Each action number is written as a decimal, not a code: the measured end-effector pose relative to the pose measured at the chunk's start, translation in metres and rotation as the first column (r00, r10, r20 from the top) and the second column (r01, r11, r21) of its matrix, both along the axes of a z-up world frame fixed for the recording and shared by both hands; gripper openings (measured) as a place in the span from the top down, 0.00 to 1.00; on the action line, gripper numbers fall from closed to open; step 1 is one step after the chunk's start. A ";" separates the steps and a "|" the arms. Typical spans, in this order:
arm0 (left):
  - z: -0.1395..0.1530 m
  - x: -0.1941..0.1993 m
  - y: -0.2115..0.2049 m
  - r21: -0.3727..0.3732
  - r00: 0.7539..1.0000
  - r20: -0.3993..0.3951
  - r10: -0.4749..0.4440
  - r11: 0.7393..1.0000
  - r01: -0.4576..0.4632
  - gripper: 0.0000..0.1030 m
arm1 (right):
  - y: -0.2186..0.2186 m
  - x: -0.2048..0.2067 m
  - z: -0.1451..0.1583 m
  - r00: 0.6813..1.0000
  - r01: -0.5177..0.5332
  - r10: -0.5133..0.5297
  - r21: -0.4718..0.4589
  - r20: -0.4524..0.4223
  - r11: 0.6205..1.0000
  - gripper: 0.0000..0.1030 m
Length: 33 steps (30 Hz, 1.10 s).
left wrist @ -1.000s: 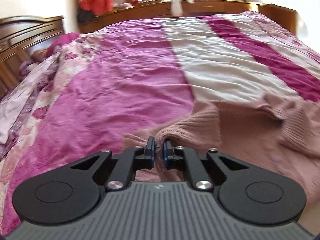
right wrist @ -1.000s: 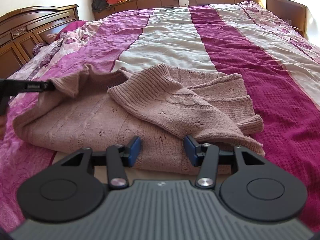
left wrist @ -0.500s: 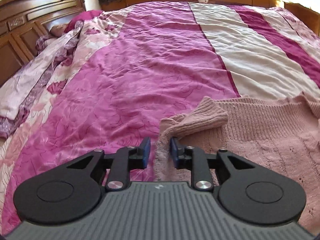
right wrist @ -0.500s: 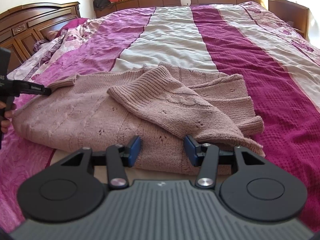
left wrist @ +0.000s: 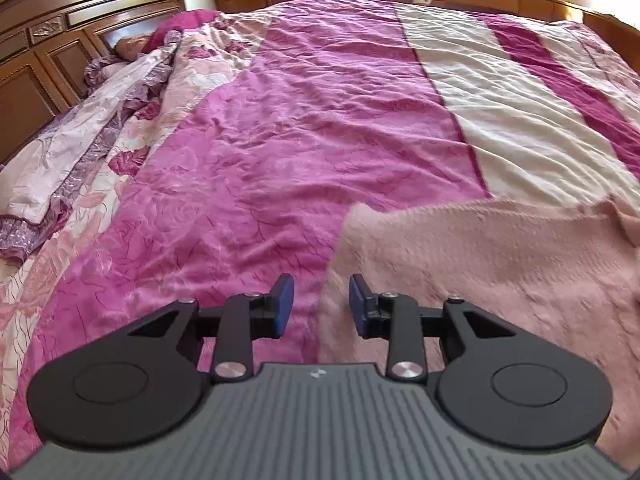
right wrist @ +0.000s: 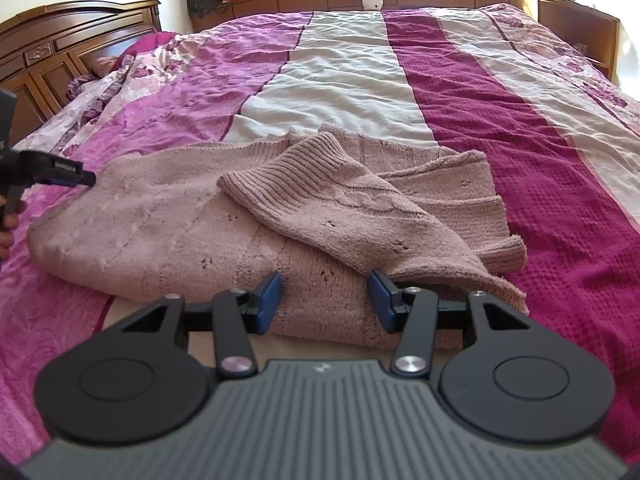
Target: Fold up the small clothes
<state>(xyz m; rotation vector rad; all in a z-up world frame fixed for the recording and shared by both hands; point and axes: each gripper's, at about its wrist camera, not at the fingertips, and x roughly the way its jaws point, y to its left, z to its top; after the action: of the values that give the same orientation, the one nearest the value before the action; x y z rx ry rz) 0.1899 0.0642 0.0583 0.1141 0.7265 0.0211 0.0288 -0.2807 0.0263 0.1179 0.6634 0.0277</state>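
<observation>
Lying half-folded on the striped bedspread (right wrist: 360, 80), the pink knit sweater (right wrist: 192, 232) looks soft, limp and thick, so it should sag and stretch; I judge the ribbed cuff (right wrist: 288, 160) or a doubled edge the surest hold. My left gripper (left wrist: 320, 306) is opening at the sweater's left edge, pads clear of the knit. My right gripper (right wrist: 325, 300) hovers parted over the near hem, gripping nothing
</observation>
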 end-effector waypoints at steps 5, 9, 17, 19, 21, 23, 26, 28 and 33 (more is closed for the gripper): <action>0.006 -0.031 -0.015 -0.011 0.998 -0.031 -0.055 0.998 0.055 0.63 | 0.001 0.000 0.013 0.999 -0.011 0.012 -0.024 0.038 1.000 0.51; 0.015 -0.057 -0.031 -0.035 0.993 -0.038 -0.116 0.993 0.114 0.63 | 0.000 0.005 0.017 0.999 -0.020 0.023 -0.053 0.043 0.998 0.50; 0.009 -0.089 -0.068 -0.080 0.980 -0.053 -0.189 0.980 0.185 0.51 | 0.011 0.023 0.006 0.994 -0.101 0.108 -0.168 0.031 0.981 0.50; 0.002 -0.089 -0.075 -0.072 0.979 -0.074 -0.190 0.980 0.185 0.51 | 0.013 0.028 0.003 0.991 -0.120 0.128 -0.194 0.033 0.974 0.51; -0.005 -0.088 -0.079 -0.072 0.978 -0.093 -0.188 0.981 0.182 0.51 | 0.012 0.034 -0.001 0.990 -0.122 0.133 -0.216 0.038 0.969 0.52; -0.009 -0.087 -0.081 -0.070 0.978 -0.103 -0.181 0.982 0.174 0.51 | 0.010 0.038 -0.003 0.991 -0.111 0.124 -0.216 0.047 0.970 0.52; -0.012 -0.086 -0.081 -0.067 0.979 -0.102 -0.175 0.983 0.169 0.51 | 0.006 0.042 -0.004 0.990 -0.113 0.127 -0.199 0.060 0.974 0.88; -0.012 -0.085 -0.079 -0.070 0.979 -0.105 -0.174 0.983 0.167 0.51 | -0.002 0.042 0.003 0.990 -0.096 0.111 -0.152 0.090 0.984 0.90; -0.012 -0.083 -0.077 -0.084 0.980 -0.111 -0.166 0.984 0.157 0.50 | -0.040 0.046 0.028 0.985 0.002 -0.007 0.027 0.170 1.000 0.91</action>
<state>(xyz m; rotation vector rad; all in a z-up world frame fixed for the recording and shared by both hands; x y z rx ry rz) 0.1068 -0.0126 0.0459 0.1029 0.8325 -0.1696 0.0747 -0.3208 0.0539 0.1415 0.4925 0.0421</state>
